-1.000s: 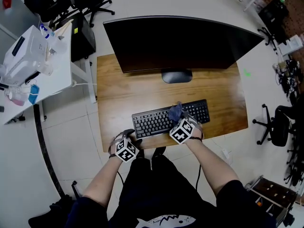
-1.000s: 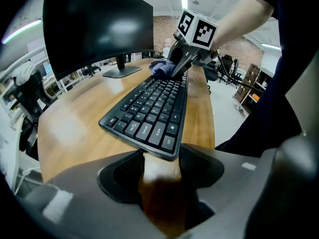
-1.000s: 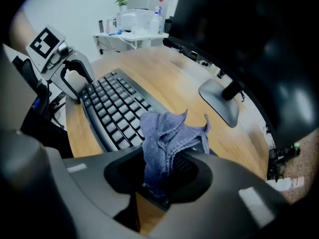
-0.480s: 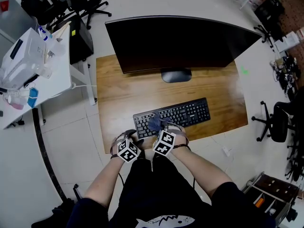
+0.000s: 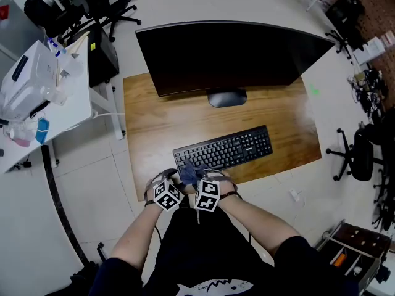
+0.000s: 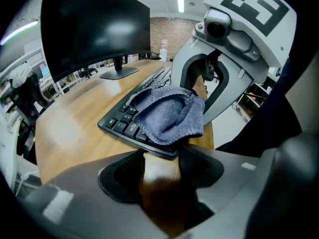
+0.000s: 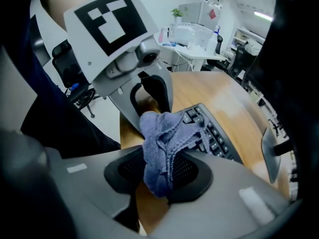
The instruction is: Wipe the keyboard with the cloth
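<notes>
Cloth [image 5: 187,172] slid leftward, now at keyboard's [image 5: 237,147] left end

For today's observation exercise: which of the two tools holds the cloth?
The right tool, clamped on the blue cloth; the left tool has its jaws apart with nothing between them.

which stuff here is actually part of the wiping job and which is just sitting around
In the job: cloth, keyboard, right gripper shut on the cloth.
Just lying about: monitor, office chair, white side table with its clutter.
</notes>
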{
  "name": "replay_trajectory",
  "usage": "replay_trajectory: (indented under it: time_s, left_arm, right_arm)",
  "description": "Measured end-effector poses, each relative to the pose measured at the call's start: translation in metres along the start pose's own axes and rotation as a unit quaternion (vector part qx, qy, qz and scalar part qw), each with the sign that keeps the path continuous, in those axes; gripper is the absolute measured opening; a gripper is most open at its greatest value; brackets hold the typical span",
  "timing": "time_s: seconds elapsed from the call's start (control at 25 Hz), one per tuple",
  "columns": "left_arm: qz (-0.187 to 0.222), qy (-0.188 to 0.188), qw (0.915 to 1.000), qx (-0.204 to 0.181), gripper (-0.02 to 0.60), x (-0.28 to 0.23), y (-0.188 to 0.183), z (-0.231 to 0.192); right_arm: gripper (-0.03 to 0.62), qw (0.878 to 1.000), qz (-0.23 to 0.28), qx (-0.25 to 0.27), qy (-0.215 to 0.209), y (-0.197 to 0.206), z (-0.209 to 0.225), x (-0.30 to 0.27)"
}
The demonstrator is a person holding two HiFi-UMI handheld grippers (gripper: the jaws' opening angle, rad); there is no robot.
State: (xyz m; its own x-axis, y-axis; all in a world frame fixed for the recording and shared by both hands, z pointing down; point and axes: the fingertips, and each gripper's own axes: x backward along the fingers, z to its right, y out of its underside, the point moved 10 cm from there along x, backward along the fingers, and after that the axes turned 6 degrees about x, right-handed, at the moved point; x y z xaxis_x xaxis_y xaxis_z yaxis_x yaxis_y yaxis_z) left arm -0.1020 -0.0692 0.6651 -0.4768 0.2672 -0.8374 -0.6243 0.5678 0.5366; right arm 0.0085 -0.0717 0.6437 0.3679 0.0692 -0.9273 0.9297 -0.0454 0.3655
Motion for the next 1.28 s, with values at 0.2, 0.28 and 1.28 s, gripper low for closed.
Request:
replay_trajectory:
  time_s: [0.2, 0.28, 1.28]
  left_arm:
    - [-0.003, 0.007, 1.0, -0.001, 0.224, 0.001, -0.001, -0.002]
    - [-0.002, 0.013, 0.9999, 0.002, 0.222, 0.001, -0.001, -0.003]
    - [0.217, 0.115, 0.9685, -0.037, 0.224, 0.145, -0.065, 0.048]
  right_arm:
    - [0.129, 0.995, 0.043, -0.045, -0.075, 0.002, -0.008, 0.01]
    - [0.13, 0.99, 0.067, -0.077, -0.094, 0.007, -0.01, 0.02]
    - [0.132, 0.845, 0.335, -0.41, 0.072, 0.026, -0.054, 0.202]
